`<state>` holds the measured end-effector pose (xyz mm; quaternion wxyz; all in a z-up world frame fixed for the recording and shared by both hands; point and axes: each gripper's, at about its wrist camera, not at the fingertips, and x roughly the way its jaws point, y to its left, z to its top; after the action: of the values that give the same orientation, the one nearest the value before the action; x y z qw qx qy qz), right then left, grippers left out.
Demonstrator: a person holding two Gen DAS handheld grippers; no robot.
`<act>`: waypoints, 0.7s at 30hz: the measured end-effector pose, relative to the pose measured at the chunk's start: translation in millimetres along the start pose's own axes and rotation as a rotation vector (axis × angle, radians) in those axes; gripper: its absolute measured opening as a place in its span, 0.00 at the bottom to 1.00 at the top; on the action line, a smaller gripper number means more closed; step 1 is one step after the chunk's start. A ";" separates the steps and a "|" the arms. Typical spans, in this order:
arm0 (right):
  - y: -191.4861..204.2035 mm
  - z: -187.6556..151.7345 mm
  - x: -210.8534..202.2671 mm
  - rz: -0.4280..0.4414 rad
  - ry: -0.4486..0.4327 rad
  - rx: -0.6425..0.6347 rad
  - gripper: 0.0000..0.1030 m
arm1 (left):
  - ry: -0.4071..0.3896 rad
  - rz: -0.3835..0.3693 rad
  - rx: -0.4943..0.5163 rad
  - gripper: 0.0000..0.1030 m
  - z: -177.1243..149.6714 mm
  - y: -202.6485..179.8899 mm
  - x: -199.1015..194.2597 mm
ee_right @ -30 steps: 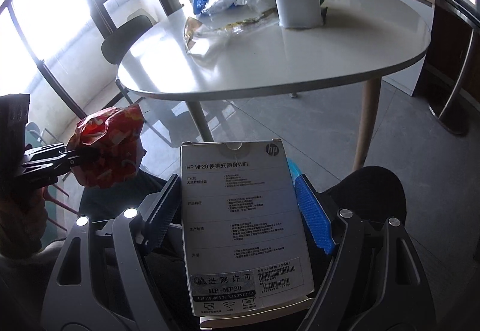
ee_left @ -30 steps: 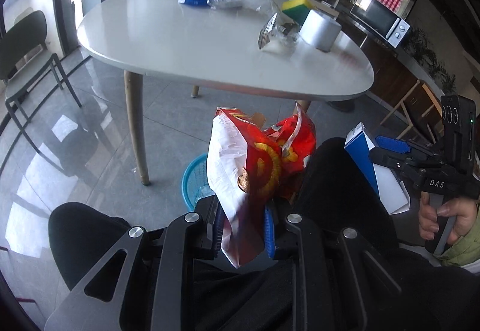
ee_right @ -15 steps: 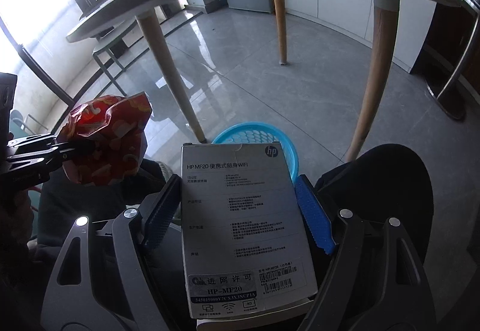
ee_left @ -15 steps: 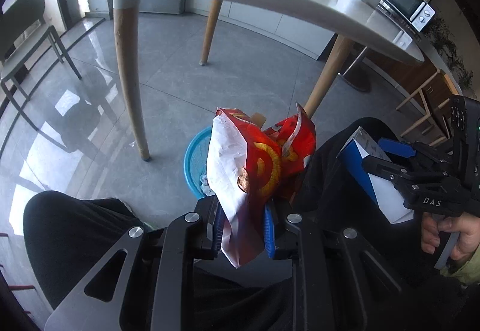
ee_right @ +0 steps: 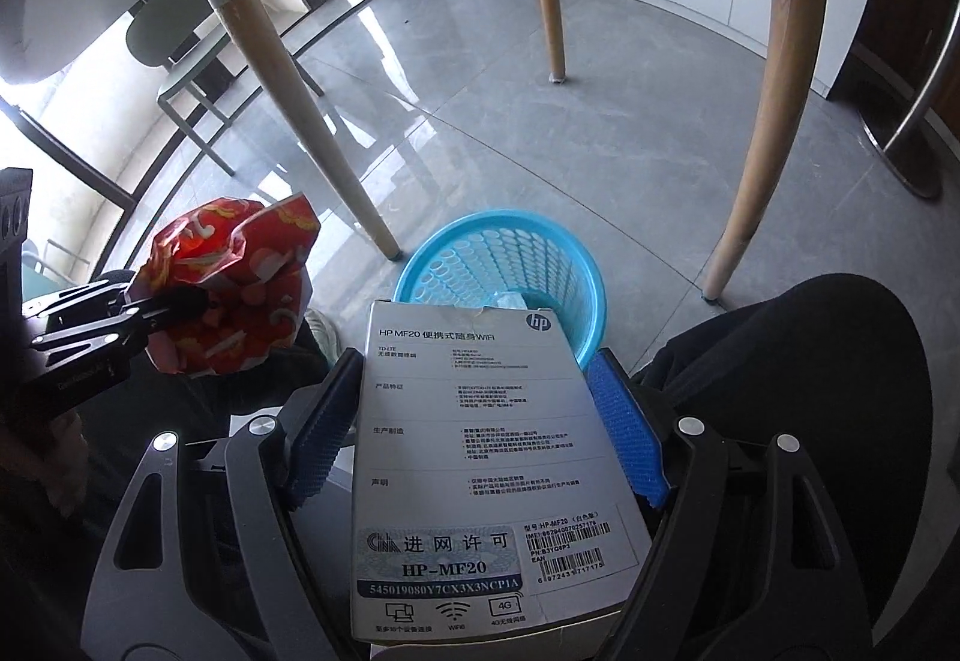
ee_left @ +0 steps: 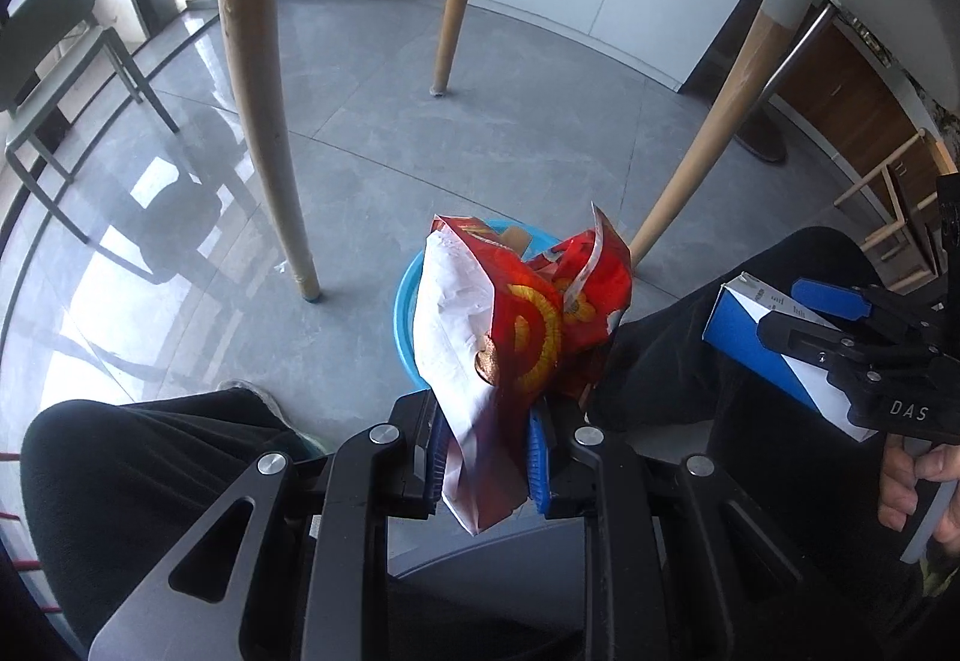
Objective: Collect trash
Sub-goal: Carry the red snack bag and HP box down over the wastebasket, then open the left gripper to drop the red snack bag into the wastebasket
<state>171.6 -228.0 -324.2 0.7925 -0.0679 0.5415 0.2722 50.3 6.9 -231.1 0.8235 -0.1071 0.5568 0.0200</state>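
Note:
My left gripper (ee_left: 483, 457) is shut on a crumpled red and white snack bag (ee_left: 516, 325), held just above the near rim of a blue mesh waste basket (ee_left: 403, 308) on the floor. My right gripper (ee_right: 474, 421) is shut on a white and blue HP box (ee_right: 480, 457), held over the near edge of the same basket (ee_right: 498, 265), which has some paper inside. The box (ee_left: 774, 343) also shows at the right of the left wrist view, and the bag (ee_right: 234, 283) at the left of the right wrist view.
The basket stands under a white table between its wooden legs (ee_left: 264, 121) (ee_right: 756, 133). My knees in black trousers (ee_left: 138, 475) (ee_right: 798, 373) flank the basket. A grey chair (ee_left: 54, 49) stands at the left.
Both grippers have dropped from table height to below the tabletop, carrying the bag and box down toward the blue basket. The tabletop items have left the view.

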 end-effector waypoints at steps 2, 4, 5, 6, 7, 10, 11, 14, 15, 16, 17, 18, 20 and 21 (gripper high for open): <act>-1.7 1.7 6.9 0.002 0.009 0.006 0.70 | 0.009 0.005 -0.002 0.20 3.1 1.0 6.7; -2.4 4.5 15.5 0.004 0.023 0.013 0.70 | 0.020 0.009 -0.007 0.20 7.3 1.9 15.0; -1.3 6.5 20.6 0.006 0.031 0.017 0.70 | 0.026 0.012 -0.011 0.20 8.8 0.8 18.4; -0.2 8.8 26.6 0.006 0.039 0.021 0.70 | 0.033 0.014 -0.016 0.20 10.8 1.2 23.0; 0.5 10.6 31.1 0.006 0.045 0.026 0.70 | 0.039 0.015 -0.020 0.20 12.6 1.7 26.8; -0.3 16.2 45.4 0.002 0.061 0.045 0.70 | 0.052 0.014 -0.028 0.20 18.3 4.9 36.4; -2.9 19.0 50.3 0.001 0.066 0.053 0.70 | 0.057 0.015 -0.030 0.20 19.9 5.7 40.1; -8.1 25.1 65.3 0.004 0.090 0.084 0.70 | 0.074 0.011 -0.036 0.19 23.4 6.5 49.9; -9.4 27.0 70.4 0.005 0.097 0.095 0.70 | 0.078 0.011 -0.036 0.19 24.2 6.7 52.7; -10.2 28.7 75.1 0.002 0.104 0.102 0.70 | 0.083 0.010 -0.036 0.19 24.8 7.4 55.2; -11.4 30.9 80.8 -0.002 0.109 0.107 0.70 | 0.088 0.010 -0.038 0.20 26.3 8.2 58.4; -11.8 32.8 86.3 -0.010 0.115 0.111 0.70 | 0.093 0.009 -0.039 0.20 28.2 9.2 62.8; -15.5 37.6 100.5 -0.017 0.137 0.130 0.70 | 0.106 0.011 -0.040 0.20 30.2 10.1 72.1; -18.1 39.1 108.5 -0.013 0.153 0.148 0.70 | 0.117 0.010 -0.042 0.19 32.3 10.1 78.6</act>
<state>241.6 -188.7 -408.9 0.7535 -0.0332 0.6185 0.2202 108.0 16.4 -293.6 0.7870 -0.1225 0.6039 0.0293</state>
